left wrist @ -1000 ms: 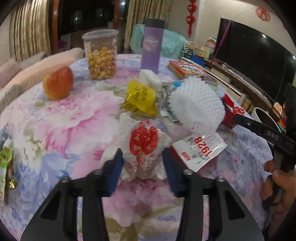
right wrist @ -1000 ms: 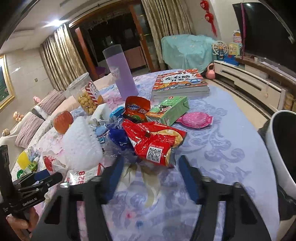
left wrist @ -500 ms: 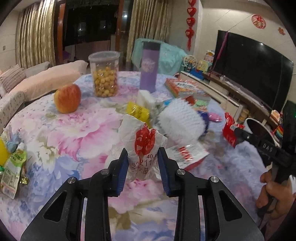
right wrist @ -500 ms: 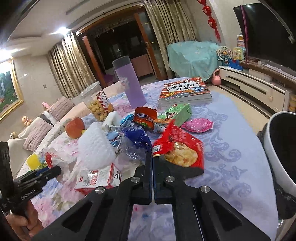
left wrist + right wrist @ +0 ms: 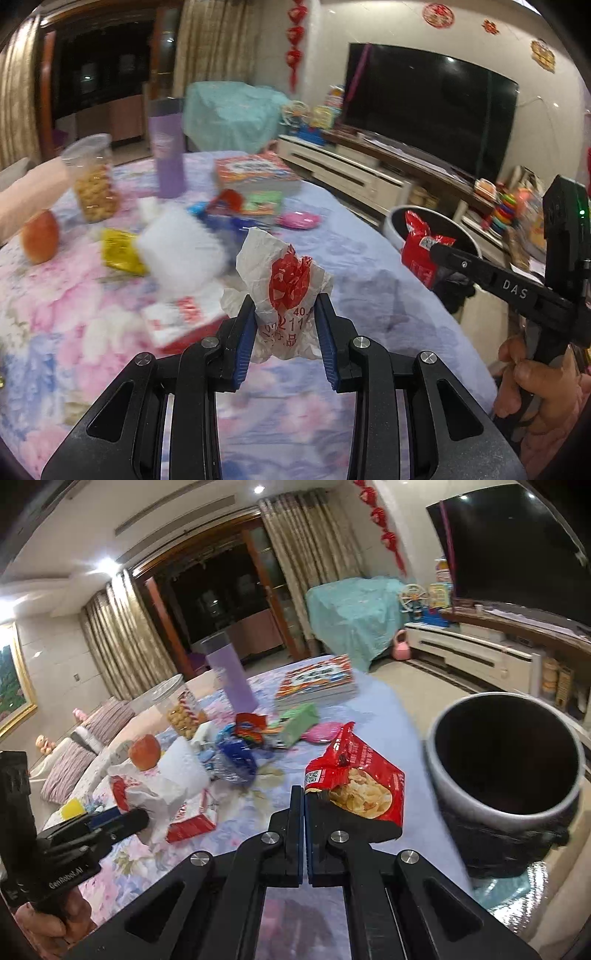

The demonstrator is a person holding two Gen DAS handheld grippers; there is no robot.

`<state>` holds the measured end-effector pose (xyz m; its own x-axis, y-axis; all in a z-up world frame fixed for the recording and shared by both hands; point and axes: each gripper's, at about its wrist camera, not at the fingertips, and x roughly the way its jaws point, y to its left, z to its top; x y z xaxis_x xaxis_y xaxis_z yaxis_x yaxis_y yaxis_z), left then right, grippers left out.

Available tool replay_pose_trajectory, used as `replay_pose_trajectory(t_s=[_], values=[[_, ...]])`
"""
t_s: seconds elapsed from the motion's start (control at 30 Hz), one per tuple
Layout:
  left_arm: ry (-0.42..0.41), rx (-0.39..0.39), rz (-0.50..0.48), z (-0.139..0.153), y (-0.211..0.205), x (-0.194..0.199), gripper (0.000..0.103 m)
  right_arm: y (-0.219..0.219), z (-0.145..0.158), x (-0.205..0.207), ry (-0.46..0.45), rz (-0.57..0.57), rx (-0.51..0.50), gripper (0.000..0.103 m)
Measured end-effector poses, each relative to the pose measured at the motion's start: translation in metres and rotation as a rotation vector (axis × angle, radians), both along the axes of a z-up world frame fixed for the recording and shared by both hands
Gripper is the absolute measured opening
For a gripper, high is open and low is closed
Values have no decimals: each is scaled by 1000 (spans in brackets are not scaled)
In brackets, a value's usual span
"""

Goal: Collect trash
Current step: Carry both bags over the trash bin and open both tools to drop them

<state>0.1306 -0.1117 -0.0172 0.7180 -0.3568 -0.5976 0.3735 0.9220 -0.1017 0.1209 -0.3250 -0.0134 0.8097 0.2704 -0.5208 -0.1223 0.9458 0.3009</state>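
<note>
Both tools carrying trash above the counter.

Left tool (image 5: 284,321), bottom centre of the left view, clamps a crumpled white wrapper (image 5: 282,280), tilted down over the floral counter (image 5: 74,306). Right tool (image 5: 304,801), bottom centre of the right view, jaws pressed together on the corner of a red chip bag (image 5: 354,779), angled down; a hand (image 5: 532,376) grips its handle, lower right. Bin (image 5: 506,760) just right of the bag. More wrappers and an apple (image 5: 144,752) lie farther back.
</note>
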Motion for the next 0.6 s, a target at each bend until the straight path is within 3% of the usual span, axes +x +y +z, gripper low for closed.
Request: replay_pose_trajectory(t_s=[0.6], values=[[30,39,-195,0,-118,24,30,-95,3,-19,11,-149,48,0]])
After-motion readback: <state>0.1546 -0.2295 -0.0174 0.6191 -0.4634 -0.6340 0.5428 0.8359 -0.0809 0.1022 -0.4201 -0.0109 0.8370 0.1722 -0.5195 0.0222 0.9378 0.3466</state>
